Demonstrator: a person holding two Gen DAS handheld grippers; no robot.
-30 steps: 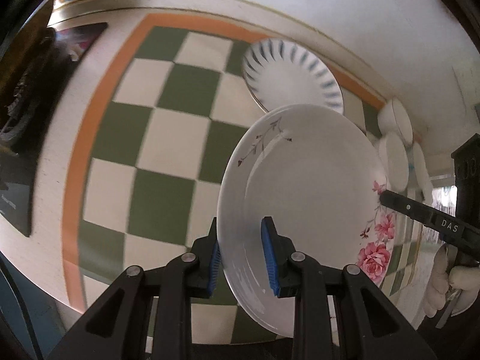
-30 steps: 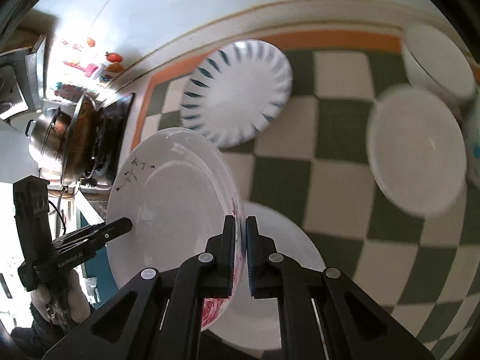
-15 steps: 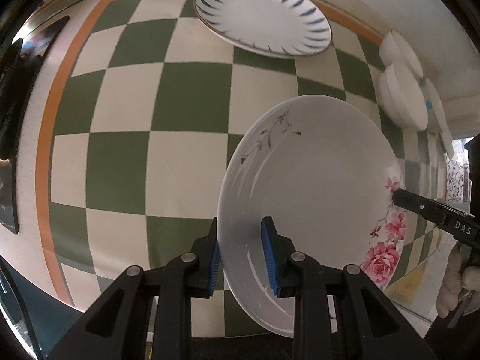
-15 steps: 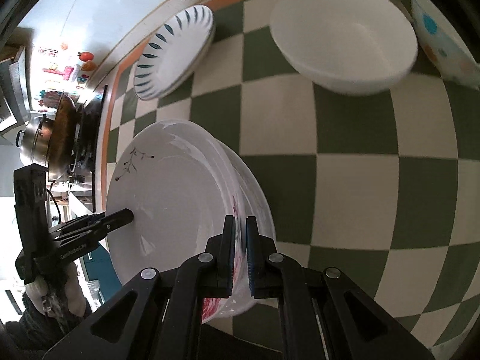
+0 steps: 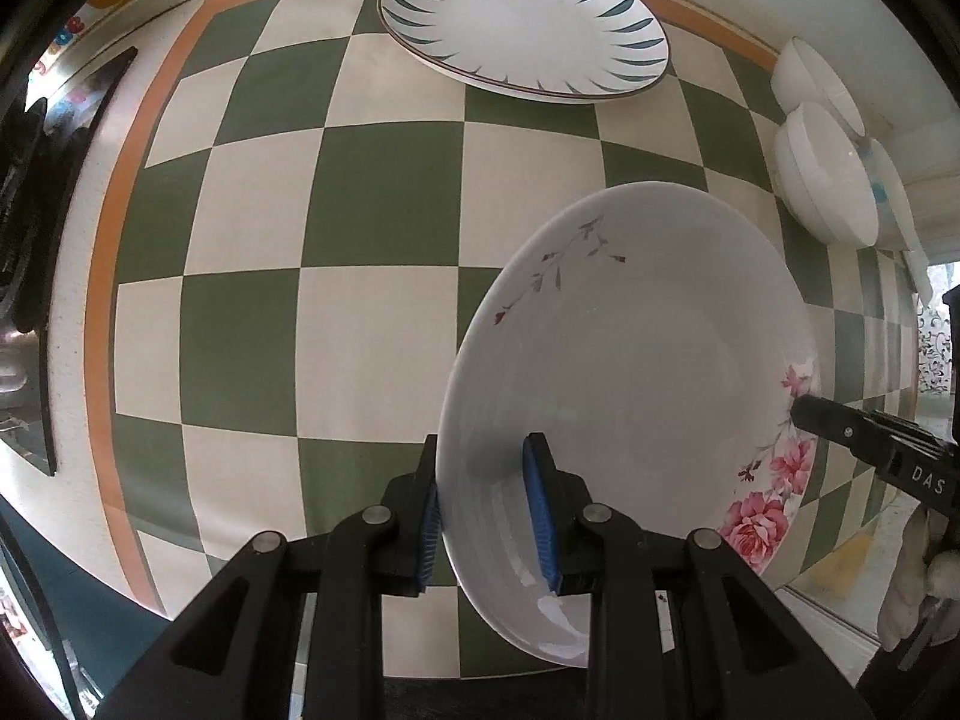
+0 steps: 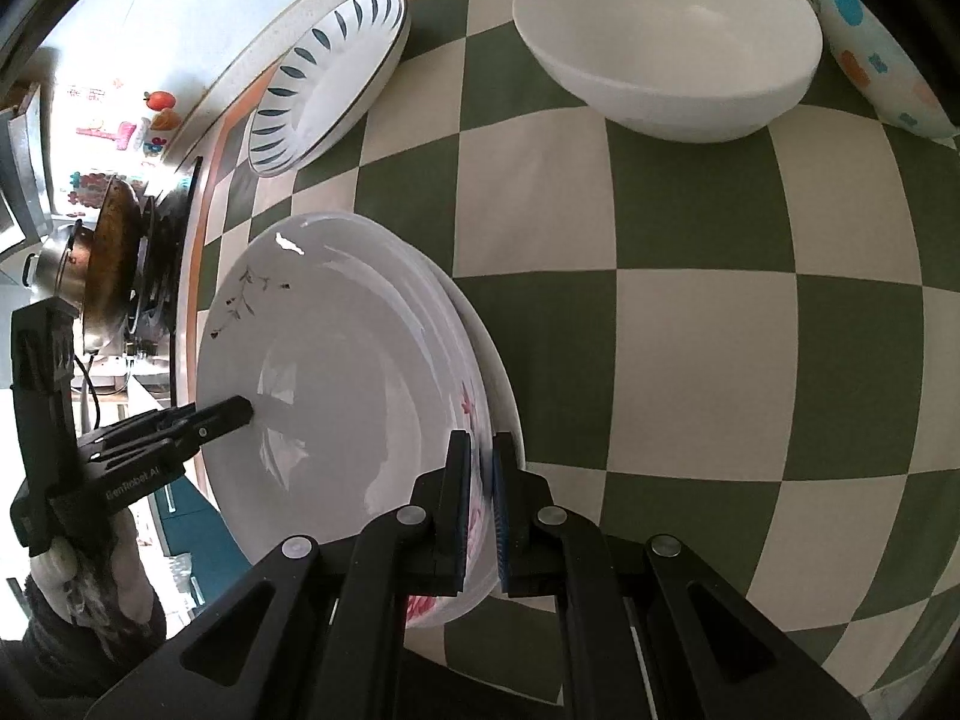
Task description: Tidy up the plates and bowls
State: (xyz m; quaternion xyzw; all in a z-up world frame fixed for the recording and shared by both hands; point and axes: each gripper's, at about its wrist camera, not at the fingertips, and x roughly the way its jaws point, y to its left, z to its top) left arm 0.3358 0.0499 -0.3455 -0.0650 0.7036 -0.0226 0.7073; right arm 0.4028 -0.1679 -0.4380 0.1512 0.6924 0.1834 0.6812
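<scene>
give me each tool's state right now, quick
Left tool: shut on the floral plate, gripping its near rim.
Right tool: shut on the same plate's opposite rim, by the pink flowers.

Bare checkered cloth [image 5: 240,324] lies open leftward — striped plate [image 5: 528,30] and white bowls [image 5: 822,180] crowd the far edge.

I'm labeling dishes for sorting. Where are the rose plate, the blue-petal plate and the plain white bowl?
rose plate [image 5: 636,360], left wrist view, on its bare center well.
blue-petal plate [image 5: 522,18], left wrist view, on its white middle.
plain white bowl [image 6: 666,18], right wrist view, on its inner wall.
</scene>
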